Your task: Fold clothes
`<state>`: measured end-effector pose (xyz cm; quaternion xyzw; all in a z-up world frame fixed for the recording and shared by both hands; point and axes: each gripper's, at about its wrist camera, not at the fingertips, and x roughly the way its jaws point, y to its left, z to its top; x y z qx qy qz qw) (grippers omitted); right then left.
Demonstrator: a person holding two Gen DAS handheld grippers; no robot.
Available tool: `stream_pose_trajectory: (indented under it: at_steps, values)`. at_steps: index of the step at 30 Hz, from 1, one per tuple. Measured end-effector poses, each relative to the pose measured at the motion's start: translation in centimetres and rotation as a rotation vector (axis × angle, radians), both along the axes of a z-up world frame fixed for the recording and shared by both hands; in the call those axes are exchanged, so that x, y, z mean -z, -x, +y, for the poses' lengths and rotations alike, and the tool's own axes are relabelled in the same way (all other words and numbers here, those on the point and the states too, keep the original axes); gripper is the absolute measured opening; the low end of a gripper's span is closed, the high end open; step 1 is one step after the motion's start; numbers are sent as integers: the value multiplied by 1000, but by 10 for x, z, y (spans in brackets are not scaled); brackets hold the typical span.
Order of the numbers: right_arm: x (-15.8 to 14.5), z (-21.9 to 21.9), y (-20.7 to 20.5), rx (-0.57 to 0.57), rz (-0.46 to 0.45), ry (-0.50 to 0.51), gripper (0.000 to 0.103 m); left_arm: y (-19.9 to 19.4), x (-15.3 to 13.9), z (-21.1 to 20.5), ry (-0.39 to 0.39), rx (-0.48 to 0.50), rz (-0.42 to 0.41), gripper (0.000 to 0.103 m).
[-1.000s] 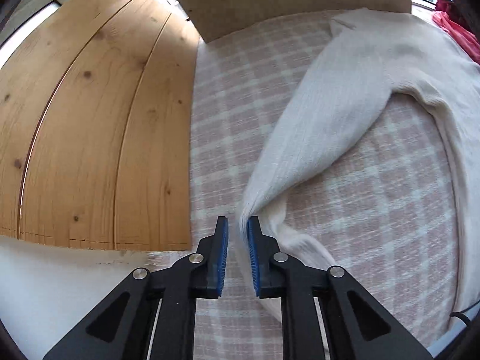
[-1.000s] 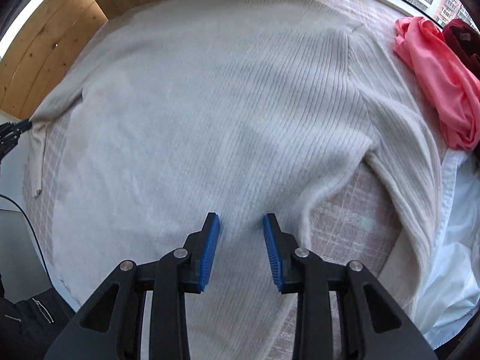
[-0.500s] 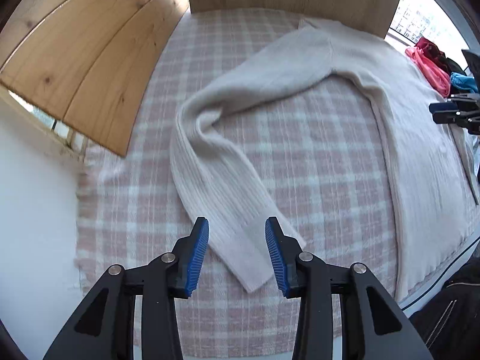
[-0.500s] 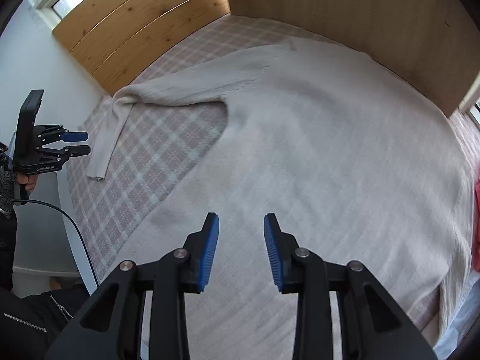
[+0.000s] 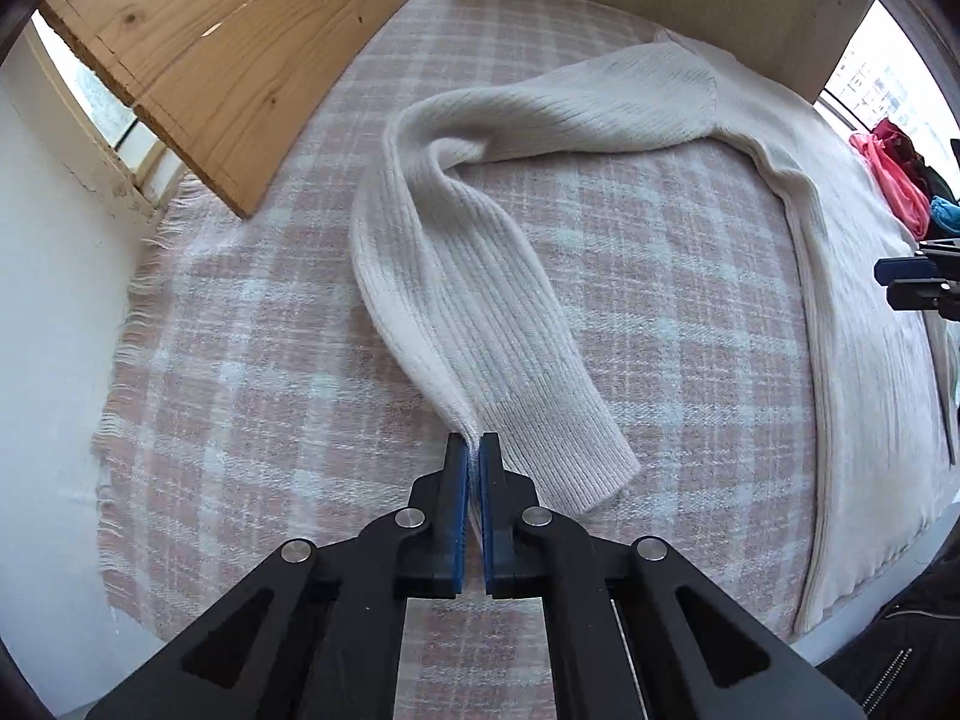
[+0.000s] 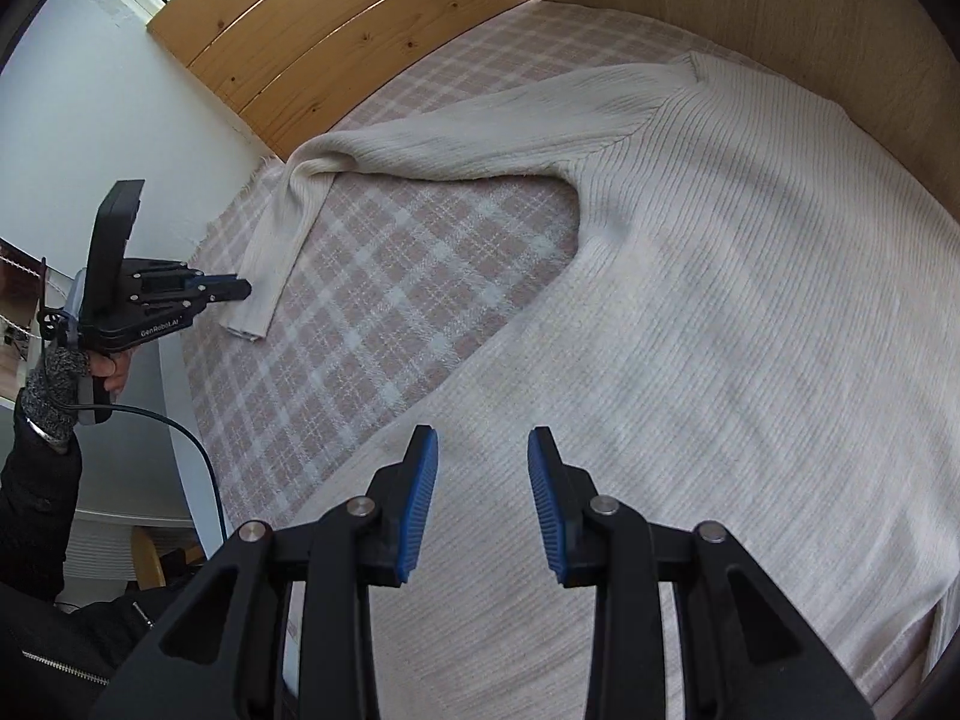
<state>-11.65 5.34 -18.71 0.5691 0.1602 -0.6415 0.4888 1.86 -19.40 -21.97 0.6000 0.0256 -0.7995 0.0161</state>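
- Your left gripper [image 5: 474, 450] pinches the cream ribbed sweater's [image 6: 750, 276] sleeve [image 5: 480, 324] edge near the cuff.
- Your right gripper [image 6: 483, 462] hangs wide apart above the sweater's body, gripping nothing.

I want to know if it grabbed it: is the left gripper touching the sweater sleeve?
Touching. The left wrist view shows the left gripper pinching the sleeve edge.

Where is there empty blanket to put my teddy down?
The biggest bare patch of checked blanket lies between the sweater's sleeve and its body. Another strip runs from the sleeve to the fringed edge by the wall. The far right is crowded with a pile of clothes.
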Motion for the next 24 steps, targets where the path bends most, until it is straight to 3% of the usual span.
stream_pose_trajectory:
  at_steps: [3, 9, 13, 14, 18, 19, 21, 23, 24]
  values:
    - [8, -6, -6, -25, -3, -20, 31, -7, -37, -15, 135, -23, 52, 3]
    - [0, -15, 8, -18, 34, -8, 31, -21, -112, -52, 293, -82, 163, 3]
    - [1, -25, 43, 67, 106, -1, 31, -13, -111, -64, 241, -57, 155, 3]
    - [4, -29, 46, 61, 104, -10, 31, -10, -110, -63, 240, -43, 148, 3]
    - [17, -43, 54, 3, 82, -47, 33, -18, -134, -61, 103, -21, 212, 3]
    - [20, -47, 56, -11, 76, -57, 33, -18, -135, -62, 107, -23, 207, 3]
    - [27, -54, 60, -40, 65, -76, 34, -15, -121, -66, 215, -47, 136, 5]
    - [23, -44, 67, -9, 18, -34, 34, -17, -105, -70, 356, -75, 55, 5]
    - [20, -38, 71, 9, -7, -10, 34, -20, -100, -70, 391, -77, 33, 6]
